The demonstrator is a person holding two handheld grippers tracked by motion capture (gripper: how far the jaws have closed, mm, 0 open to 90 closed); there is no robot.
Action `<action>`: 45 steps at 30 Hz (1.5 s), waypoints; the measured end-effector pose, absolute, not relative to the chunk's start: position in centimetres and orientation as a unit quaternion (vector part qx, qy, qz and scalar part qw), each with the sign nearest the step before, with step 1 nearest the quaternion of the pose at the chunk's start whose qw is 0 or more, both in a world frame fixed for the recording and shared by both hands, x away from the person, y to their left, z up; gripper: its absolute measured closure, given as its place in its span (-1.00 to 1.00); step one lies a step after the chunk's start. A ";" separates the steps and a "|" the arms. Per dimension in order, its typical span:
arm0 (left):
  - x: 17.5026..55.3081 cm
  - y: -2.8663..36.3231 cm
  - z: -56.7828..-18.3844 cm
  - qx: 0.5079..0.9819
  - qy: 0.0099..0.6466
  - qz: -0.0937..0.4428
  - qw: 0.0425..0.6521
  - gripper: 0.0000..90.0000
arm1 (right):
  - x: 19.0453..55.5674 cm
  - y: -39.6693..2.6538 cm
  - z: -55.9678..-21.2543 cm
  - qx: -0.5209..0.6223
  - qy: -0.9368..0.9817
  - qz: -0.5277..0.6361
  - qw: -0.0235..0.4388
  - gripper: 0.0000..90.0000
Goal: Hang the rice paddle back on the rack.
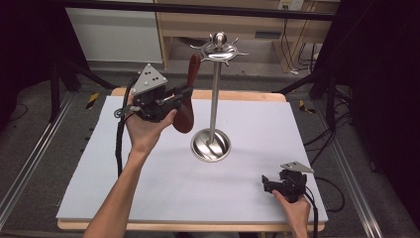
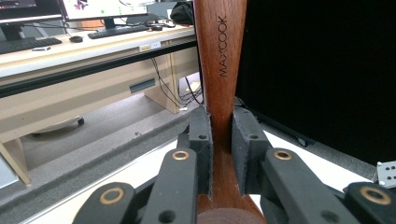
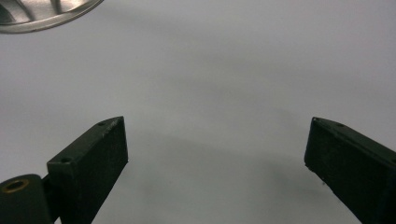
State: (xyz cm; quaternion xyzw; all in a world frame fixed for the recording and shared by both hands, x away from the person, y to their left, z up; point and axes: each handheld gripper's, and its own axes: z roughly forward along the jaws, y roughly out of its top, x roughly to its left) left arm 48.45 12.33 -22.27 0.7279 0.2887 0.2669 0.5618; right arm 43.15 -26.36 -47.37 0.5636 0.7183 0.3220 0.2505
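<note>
The left hand-held gripper (image 1: 184,94) pinches the wooden spoon (image 1: 187,101) aloft, left of the hook stand (image 1: 215,89); hanging it remains. The right hand-held gripper (image 1: 270,184) rests spread on the near-right surface (image 1: 148,188).

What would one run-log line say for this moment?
left tongs: shut on wooden spatula, raised | right tongs: open, over white mat | steel rack: hooks bare
</note>
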 end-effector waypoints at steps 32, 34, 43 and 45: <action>49.4 11.7 -22.5 0.736 0.294 0.265 0.549 0.75 | 43.2 -26.4 -47.4 0.560 0.720 0.322 0.251 -0.85; 49.4 11.7 -22.5 0.736 0.294 0.265 0.549 0.75 | 43.2 -26.4 -47.4 0.560 0.720 0.322 0.252 -0.85; 49.9 11.1 -22.8 0.733 0.298 0.266 0.551 0.75 | 43.2 -26.4 -47.3 0.561 0.720 0.322 0.252 -0.85; 50.1 11.0 -22.9 0.729 0.298 0.266 0.555 0.75 | 43.2 -26.4 -47.3 0.563 0.719 0.322 0.251 -0.85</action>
